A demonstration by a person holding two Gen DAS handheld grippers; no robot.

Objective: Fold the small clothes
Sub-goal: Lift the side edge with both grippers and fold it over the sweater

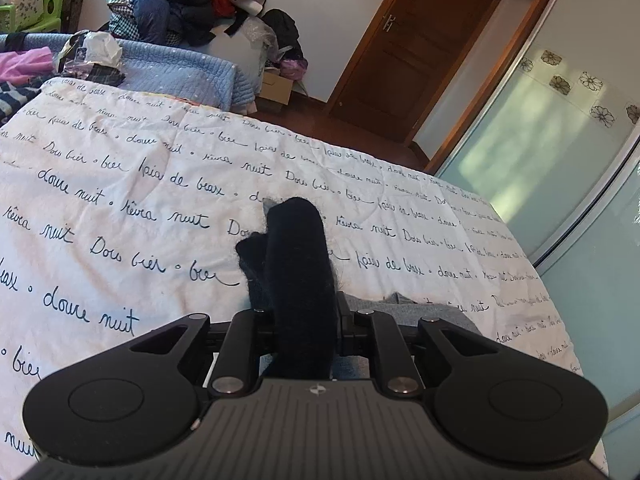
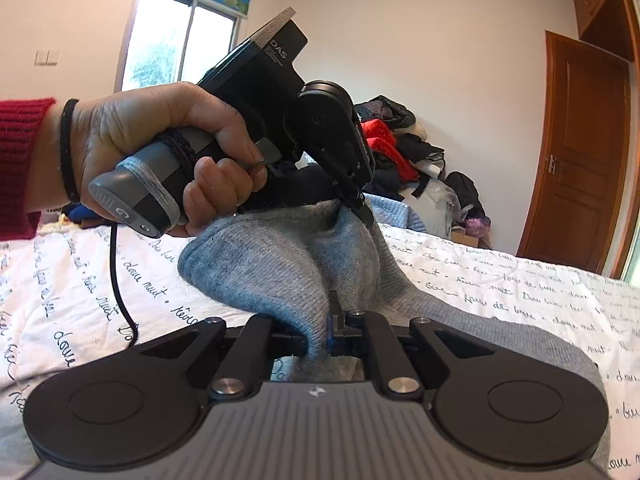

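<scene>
Jaws of both grippers pinch one grey garment (image 2: pixel 280 264), lifted off the quilt (image 2: pixel 520 292).

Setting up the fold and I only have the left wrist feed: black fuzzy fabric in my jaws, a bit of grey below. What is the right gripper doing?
Observer: The right gripper is shut on a fold of the grey knit garment.
Operator: Does that grey knit lie flat?
Observer: No. It rises in a hump off the quilt, from the right gripper up to the left gripper.
Operator: Is my black fuzzy fabric joined to it?
Observer: The black meets the grey right at the left gripper's tips; I cannot tell if they are one piece.
</scene>
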